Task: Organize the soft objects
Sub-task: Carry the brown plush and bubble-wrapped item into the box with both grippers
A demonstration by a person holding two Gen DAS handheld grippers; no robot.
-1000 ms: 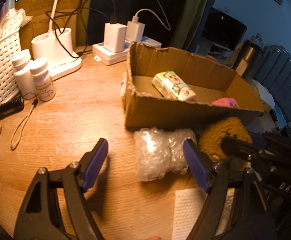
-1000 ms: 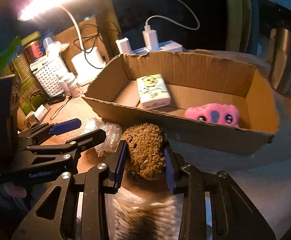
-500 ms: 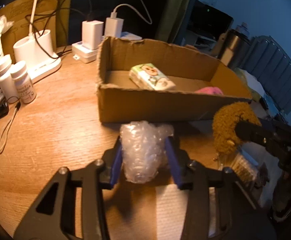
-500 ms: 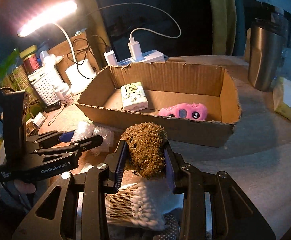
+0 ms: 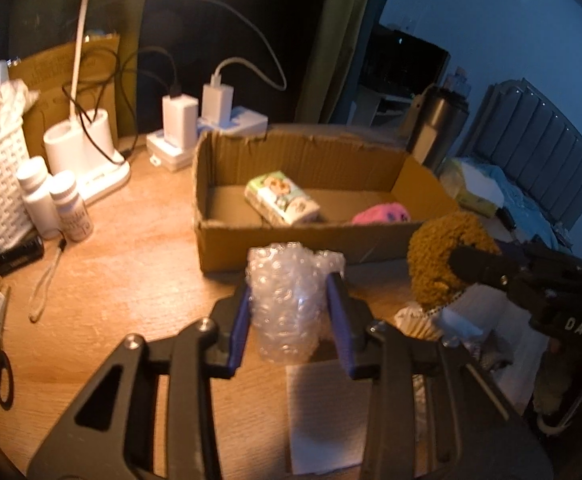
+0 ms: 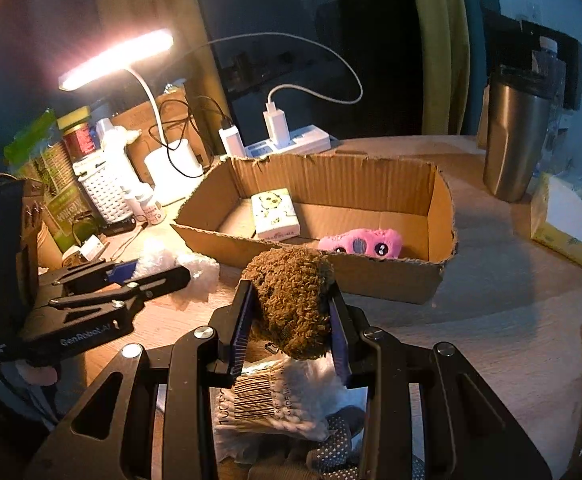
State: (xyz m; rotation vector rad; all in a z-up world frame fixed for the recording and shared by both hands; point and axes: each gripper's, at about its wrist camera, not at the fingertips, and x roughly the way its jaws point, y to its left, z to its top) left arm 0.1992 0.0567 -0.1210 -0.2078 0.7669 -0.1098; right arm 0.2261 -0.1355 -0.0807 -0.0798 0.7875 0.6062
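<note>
Before the cardboard box's (image 5: 275,236) near wall, bare tabletop (image 5: 131,280) lies leftward. Left gripper (image 5: 291,316), just closed, clamps bubble wrap (image 5: 287,304); right gripper (image 6: 291,320) clamps a brown plush (image 6: 291,300). Inside: tissue pack (image 6: 275,212), pink plush (image 6: 363,242).

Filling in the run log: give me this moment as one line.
left gripper: just closed on bubble wrap | right gripper: holds brown plush | cardboard box: tissue pack, pink plush
</note>
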